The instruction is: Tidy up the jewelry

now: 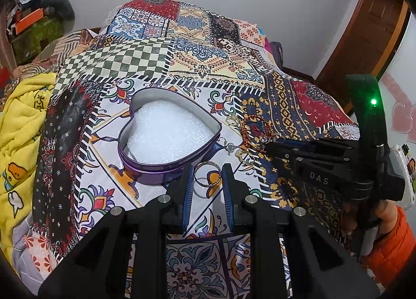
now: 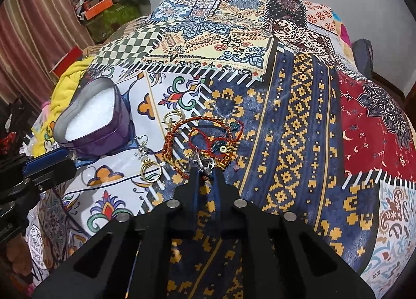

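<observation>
The left gripper (image 1: 207, 178) occupies the lower centre of the left wrist view. Its jaws stand moderately apart, one on each side of a silver ring (image 1: 207, 174) that lies flat on the patchwork bedspread (image 1: 215, 65). Whether the pads touch the ring cannot be determined.

Just above and left of the silver ring sits the purple heart-shaped tin (image 1: 166, 134), lid off, lined with white foam. It contains no jewelry.

The remaining pieces lie to the right of the tin, at centre right of the same view: a gold ring (image 1: 245, 156), a small silver charm (image 1: 229, 147), and a red and gold cord bracelet (image 1: 256, 127).

The right gripper (image 2: 206, 169) occupies the lower centre of the right wrist view. Its jaws are narrowly set, with the tips at the near edge of the cord bracelet (image 2: 208, 135), where small metal charms (image 2: 205, 162) cluster. Whether it grips anything cannot be determined. The gold ring (image 2: 150, 169) lies just left of the tips, and the tin (image 2: 91, 122) is at centre left.
</observation>
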Demonstrator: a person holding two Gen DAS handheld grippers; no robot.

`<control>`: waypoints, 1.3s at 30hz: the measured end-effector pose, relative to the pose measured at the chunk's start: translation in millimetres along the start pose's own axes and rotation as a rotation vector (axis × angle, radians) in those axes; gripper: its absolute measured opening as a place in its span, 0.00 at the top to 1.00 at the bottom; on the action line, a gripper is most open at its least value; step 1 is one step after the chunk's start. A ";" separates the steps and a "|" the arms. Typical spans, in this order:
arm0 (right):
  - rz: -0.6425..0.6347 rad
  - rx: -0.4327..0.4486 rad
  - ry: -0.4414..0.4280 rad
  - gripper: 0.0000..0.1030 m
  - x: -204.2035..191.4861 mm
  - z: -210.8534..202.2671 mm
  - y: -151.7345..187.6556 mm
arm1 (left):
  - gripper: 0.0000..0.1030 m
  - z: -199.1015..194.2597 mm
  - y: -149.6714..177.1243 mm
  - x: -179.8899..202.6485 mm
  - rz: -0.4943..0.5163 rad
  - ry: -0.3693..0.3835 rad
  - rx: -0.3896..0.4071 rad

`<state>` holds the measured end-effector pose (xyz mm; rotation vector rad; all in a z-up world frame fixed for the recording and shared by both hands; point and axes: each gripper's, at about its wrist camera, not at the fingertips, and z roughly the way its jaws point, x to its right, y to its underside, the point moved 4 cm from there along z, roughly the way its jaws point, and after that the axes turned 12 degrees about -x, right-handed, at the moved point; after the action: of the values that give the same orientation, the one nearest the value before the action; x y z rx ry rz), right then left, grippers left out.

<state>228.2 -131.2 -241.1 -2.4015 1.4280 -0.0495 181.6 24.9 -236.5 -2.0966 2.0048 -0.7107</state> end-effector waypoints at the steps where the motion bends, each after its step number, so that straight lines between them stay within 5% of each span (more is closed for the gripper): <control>1: -0.003 0.003 0.001 0.94 -0.8 -1.6 1.2 | 0.80 -0.2 0.2 -0.4 0.000 0.000 0.000; 11: -0.042 0.045 0.029 0.94 -7.7 -24.3 9.3 | 0.80 -6.0 3.5 3.1 0.006 -0.003 0.008; 13: -0.043 0.042 0.035 0.85 -7.3 -24.9 7.3 | 0.80 -7.3 4.4 4.1 0.009 -0.008 0.011; 15: -0.037 0.029 0.047 0.56 -6.3 -22.0 3.3 | 0.80 -7.9 4.7 4.9 0.010 -0.010 0.012; 16: -0.035 0.041 0.054 0.55 -5.8 -21.0 0.7 | 0.80 -8.1 5.1 5.0 0.009 -0.011 0.012; 20: -0.034 0.038 0.047 0.59 -5.6 -11.5 -5.6 | 0.80 -7.3 6.1 3.4 0.002 -0.014 0.008; 24: -0.009 0.008 0.006 0.85 -1.2 0.8 -9.0 | 0.80 -4.8 5.4 0.3 -0.002 -0.021 0.002; 39: -0.018 0.003 0.019 0.86 -2.0 5.0 -4.0 | 0.80 0.3 3.5 1.7 0.014 -0.021 -0.003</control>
<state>231.6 -126.4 -244.3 -2.4180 1.4131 -0.0799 178.6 22.9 -237.9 -2.0804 2.0093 -0.6800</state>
